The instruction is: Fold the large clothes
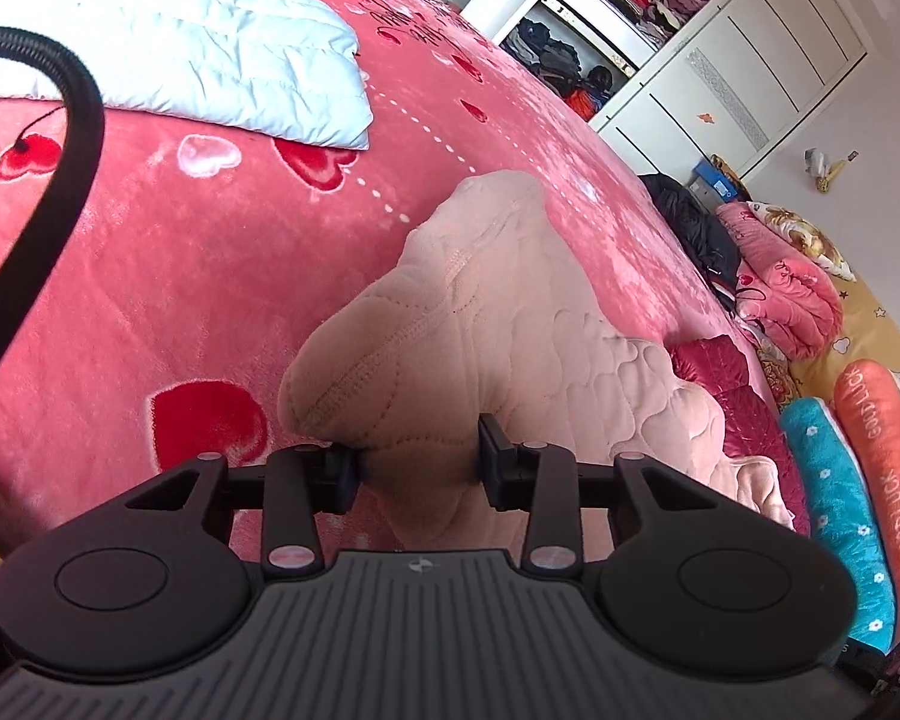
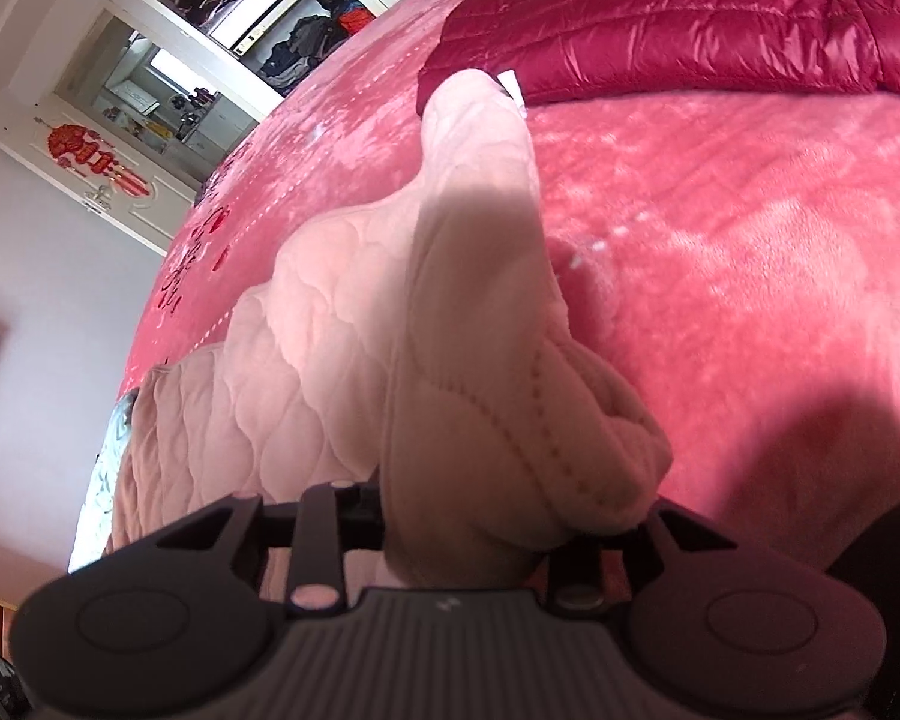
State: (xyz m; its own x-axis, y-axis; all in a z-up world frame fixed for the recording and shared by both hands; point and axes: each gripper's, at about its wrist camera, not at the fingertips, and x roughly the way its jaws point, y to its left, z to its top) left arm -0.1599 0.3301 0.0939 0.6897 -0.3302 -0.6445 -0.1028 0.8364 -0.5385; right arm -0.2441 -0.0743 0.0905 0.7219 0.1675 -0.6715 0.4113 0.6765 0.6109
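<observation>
Fingers [image 1: 415, 468] around pale pink garment [image 1: 510, 324]

pale pink quilted garment [image 1: 510, 324], bunched, lifted off red bedspread [image 1: 150, 300]

A pink plush bedspread with red hearts [image 1: 168, 276] covers the bed. Past its far edge stands a white wardrobe with open shelves of clothes [image 1: 744, 54]. Off the bedspread's right edge lie a teal flowered bolster [image 1: 840, 510] and an orange lettered bolster [image 1: 888, 456].
</observation>
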